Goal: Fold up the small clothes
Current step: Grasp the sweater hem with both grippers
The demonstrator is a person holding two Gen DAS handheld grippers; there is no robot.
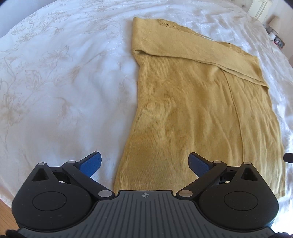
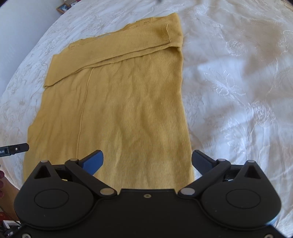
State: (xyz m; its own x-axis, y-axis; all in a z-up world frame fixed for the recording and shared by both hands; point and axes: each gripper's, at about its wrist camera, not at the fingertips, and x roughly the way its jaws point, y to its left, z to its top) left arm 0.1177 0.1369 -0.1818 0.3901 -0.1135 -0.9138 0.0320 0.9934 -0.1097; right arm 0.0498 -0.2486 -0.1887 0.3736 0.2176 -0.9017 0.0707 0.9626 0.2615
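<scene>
A mustard-yellow knit garment (image 1: pixel 197 102) lies flat on the white bedspread, its sides folded in and a sleeve laid across its far end. It also shows in the right wrist view (image 2: pixel 128 102). My left gripper (image 1: pixel 145 163) is open and empty, hovering over the garment's near left corner. My right gripper (image 2: pixel 147 161) is open and empty over the near right corner. The right gripper's tip (image 1: pixel 288 157) shows at the edge of the left wrist view. The left gripper's tip (image 2: pixel 14 149) shows at the edge of the right wrist view.
The white bedspread (image 1: pixel 64 82) with a pale floral pattern spreads on all sides (image 2: pixel 238 91). A wooden floor (image 1: pixel 5 210) shows past the bed's near edge. Framed pictures (image 2: pixel 63 7) and white furniture (image 1: pixel 258 7) stand beyond the far edge.
</scene>
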